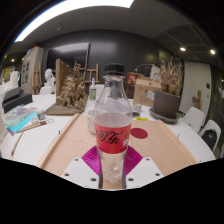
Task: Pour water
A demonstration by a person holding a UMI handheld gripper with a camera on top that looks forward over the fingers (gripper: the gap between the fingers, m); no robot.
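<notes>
Fingers: my gripper (112,172) has its two fingers at either side of the bottle's base, pink pads (94,160) against its lower part; I judge them clamped on it, though the contact itself is partly hidden by the bottle.
Bottle: clear plastic bottle (113,125) with a red label and a black cap (115,71), upright, between my fingers and nearest to me.
Cap: on the bottle, so nothing can flow out yet.
Contents: I cannot tell how full the bottle is.
Table: light wooden table (62,135) stretches away beyond the bottle; whether the bottle stands on it or hangs lifted, I cannot tell.
Left of bottle: a small clear tray or box (20,120) near the table's edge, and a wooden figure (72,93) further back.
Right of bottle: a red round thing (139,132) lying flat on the table, and a pot (166,103) with dry stems beyond it.
Receiving vessel: a pale cup-like shape shows just behind the bottle, too hidden to be sure of.
Progress: grasp looks done; I judge pouring not yet begun.
Left to do: uncap, carry to a vessel, tilt, pour.
</notes>
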